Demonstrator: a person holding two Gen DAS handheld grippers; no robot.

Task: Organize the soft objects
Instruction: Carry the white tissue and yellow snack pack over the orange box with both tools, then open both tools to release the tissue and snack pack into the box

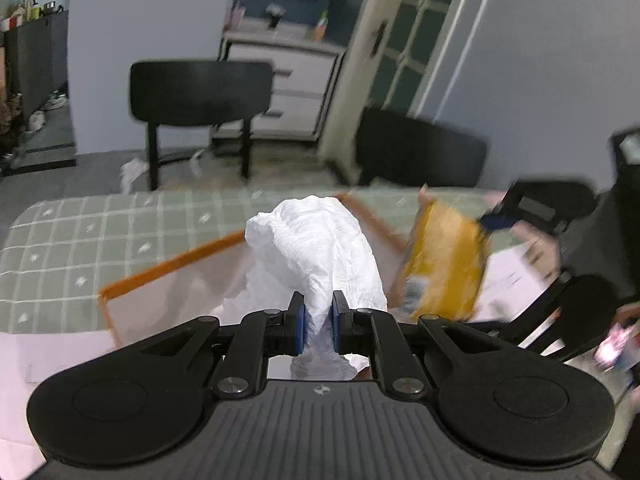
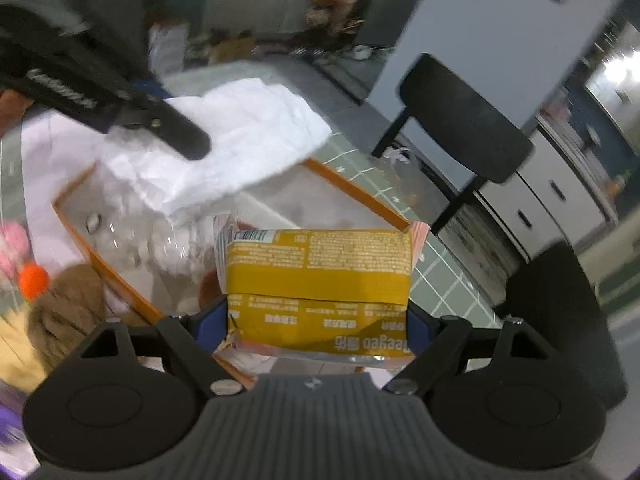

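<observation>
My left gripper (image 1: 318,326) is shut on a crumpled white cloth (image 1: 316,248) and holds it up over an orange-rimmed bin (image 1: 168,268). The cloth also shows in the right wrist view (image 2: 240,136), with the left gripper's finger (image 2: 176,128) across it. My right gripper (image 2: 318,326) is shut on a yellow soft pack (image 2: 320,280) with printed text, held above the bin's near rim (image 2: 360,196). The same pack (image 1: 444,264) shows at the right in the left wrist view, tilted over the bin.
The bin sits on a table with a green checked cloth (image 1: 80,240). A brown plush toy (image 2: 68,312) and an orange ball (image 2: 34,280) lie left of the bin. Black chairs (image 1: 200,92) (image 2: 464,120) stand beyond the table.
</observation>
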